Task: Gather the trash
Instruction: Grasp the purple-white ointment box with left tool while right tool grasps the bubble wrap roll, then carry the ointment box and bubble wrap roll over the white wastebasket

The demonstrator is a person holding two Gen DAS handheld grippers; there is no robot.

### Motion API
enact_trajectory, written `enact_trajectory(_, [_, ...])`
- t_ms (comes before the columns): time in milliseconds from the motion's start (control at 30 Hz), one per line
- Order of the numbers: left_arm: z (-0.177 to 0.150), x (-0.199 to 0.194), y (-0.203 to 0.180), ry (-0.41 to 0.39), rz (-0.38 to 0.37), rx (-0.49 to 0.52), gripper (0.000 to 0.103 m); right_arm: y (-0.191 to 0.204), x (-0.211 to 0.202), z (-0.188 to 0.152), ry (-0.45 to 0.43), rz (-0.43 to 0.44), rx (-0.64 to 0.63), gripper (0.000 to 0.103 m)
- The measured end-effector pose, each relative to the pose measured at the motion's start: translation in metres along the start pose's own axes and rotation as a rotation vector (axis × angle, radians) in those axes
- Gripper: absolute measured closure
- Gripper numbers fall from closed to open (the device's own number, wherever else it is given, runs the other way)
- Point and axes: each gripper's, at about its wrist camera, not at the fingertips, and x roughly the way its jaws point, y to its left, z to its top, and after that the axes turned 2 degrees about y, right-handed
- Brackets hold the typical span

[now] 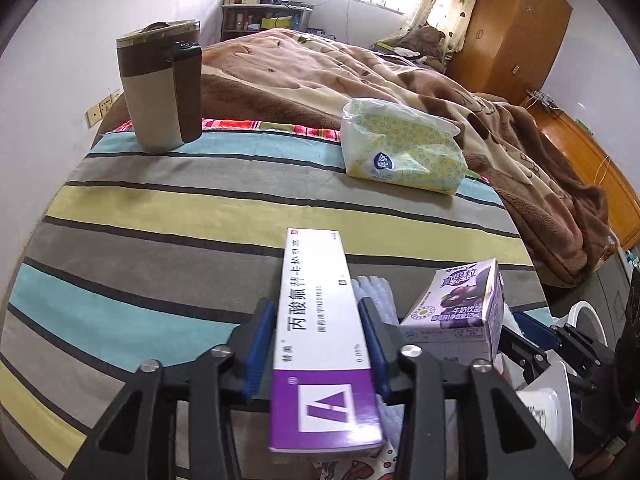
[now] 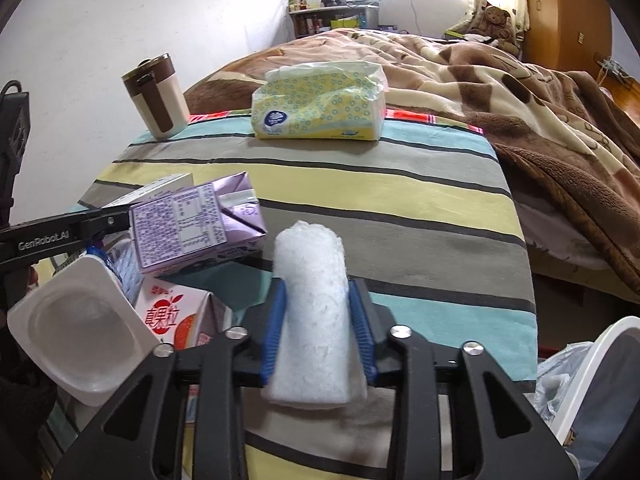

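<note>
My left gripper (image 1: 316,312) is shut on a long white and purple medicine box (image 1: 320,328), held above the striped cloth (image 1: 168,216). My right gripper (image 2: 316,300) is shut on a white roll of foam wrap (image 2: 310,300). A purple milk carton (image 1: 460,308) stands just right of the left gripper; in the right wrist view it (image 2: 196,224) lies beside a red fruit-milk carton (image 2: 172,316) and a white yogurt cup (image 2: 76,328). The left gripper's arm (image 2: 60,236) shows at the left edge.
A brown and beige thermos mug (image 1: 160,88) and a yellow tissue pack (image 1: 400,148) stand at the far side of the striped surface. A brown blanket (image 1: 500,128) covers the bed behind. A white bin with a plastic liner (image 2: 592,376) sits at the lower right.
</note>
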Motion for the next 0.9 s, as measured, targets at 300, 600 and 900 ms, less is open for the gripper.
enact_trajectory(300, [-0.005, -0.012, 0.009, -0.038, 0.007, -0.040, 0.066, -0.003, -0.006, -0.004, -0.021, 0.022, 0.030, 0.082])
enact_trajectory(600, [-0.019, -0.037, 0.014, -0.078, -0.018, -0.072, 0.066, -0.003, -0.021, -0.012, -0.054, 0.032, 0.067, 0.082])
enact_trajectory(900, [-0.034, -0.075, -0.003, -0.142, -0.051, -0.059, 0.066, -0.007, -0.050, -0.023, -0.106, 0.050, 0.101, 0.082])
